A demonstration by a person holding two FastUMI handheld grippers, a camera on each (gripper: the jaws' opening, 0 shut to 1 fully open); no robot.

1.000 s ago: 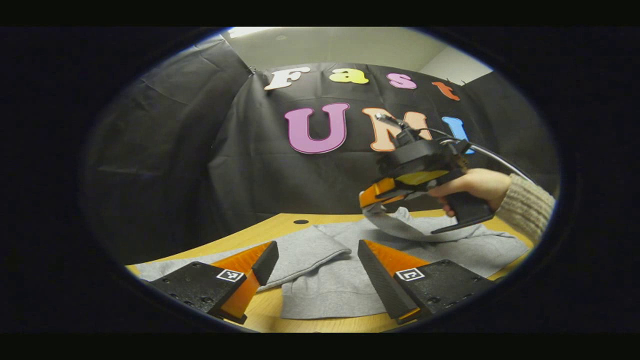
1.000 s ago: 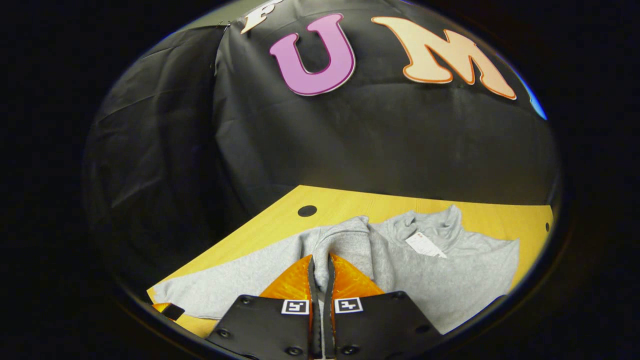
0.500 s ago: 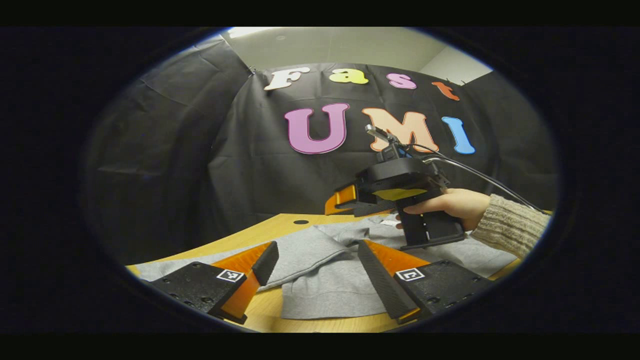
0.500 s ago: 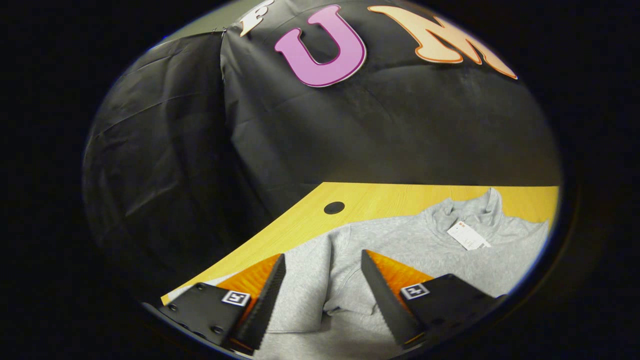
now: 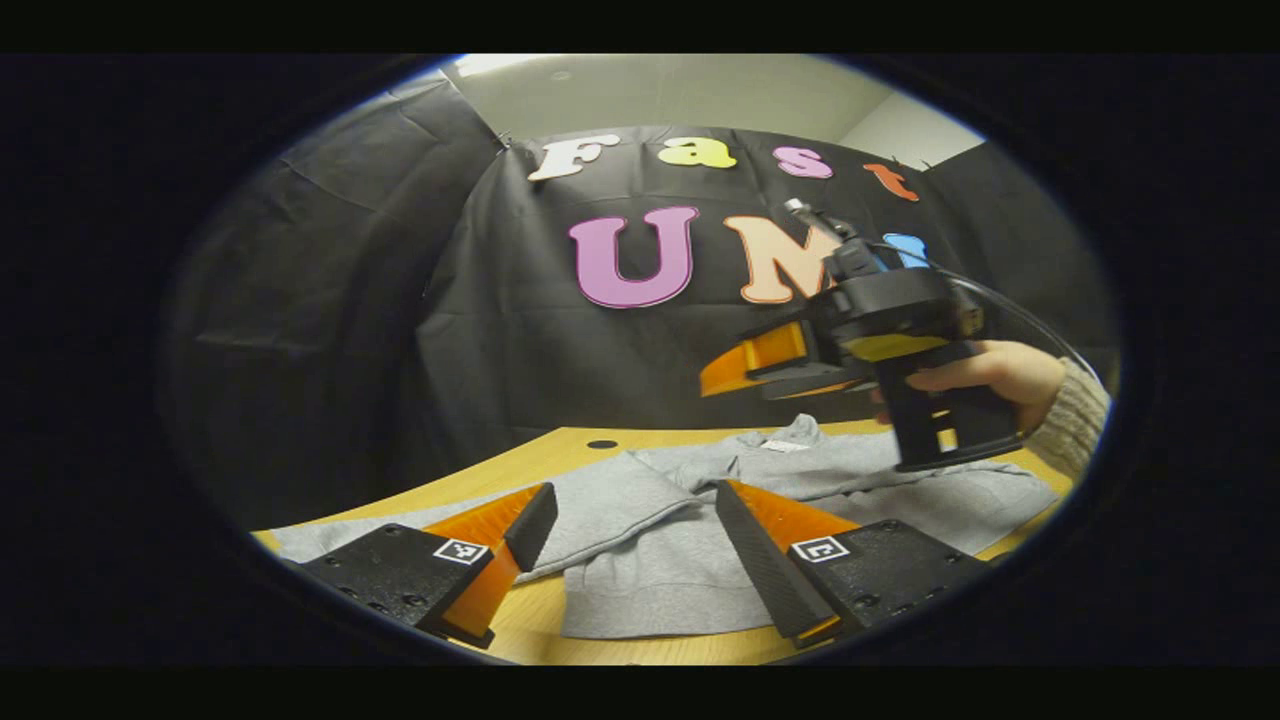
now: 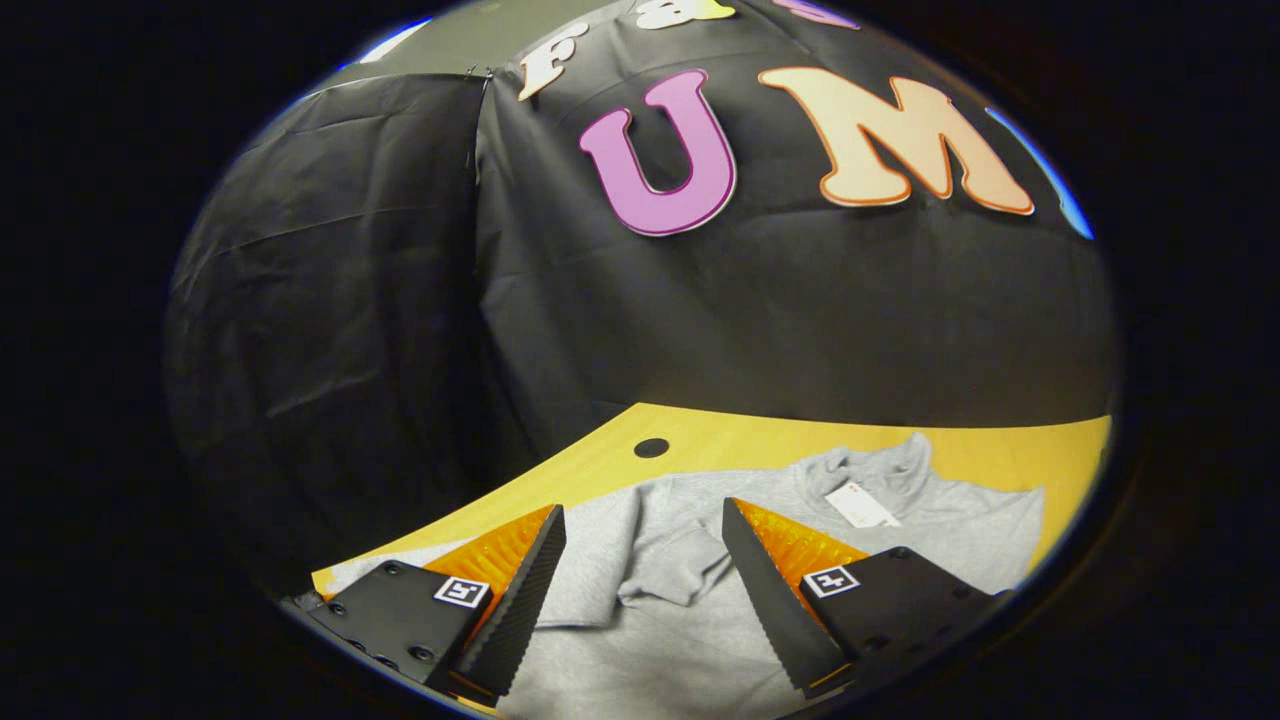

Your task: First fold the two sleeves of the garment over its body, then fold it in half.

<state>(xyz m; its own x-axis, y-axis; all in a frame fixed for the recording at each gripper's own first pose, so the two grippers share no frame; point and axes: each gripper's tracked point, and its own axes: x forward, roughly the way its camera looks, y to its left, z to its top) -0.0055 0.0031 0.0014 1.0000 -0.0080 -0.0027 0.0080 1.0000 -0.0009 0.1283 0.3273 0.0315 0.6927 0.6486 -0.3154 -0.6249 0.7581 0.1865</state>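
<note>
Wooden table (image 6: 760, 430) with the gray sweatshirt (image 5: 650, 560) lying flat, one sleeve (image 6: 660, 545) now folded over its body. Right gripper (image 5: 745, 372) has let go since a second ago and lifted up, fingers spread, holding nothing. Left gripper (image 5: 630, 530) hasn't budged, wide open just above the hem.

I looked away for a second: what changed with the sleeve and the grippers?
The right gripper let go of the sleeve it had carried over the grey garment, opened its jaws and lifted away. The left gripper stayed open, low over the garment.
</note>
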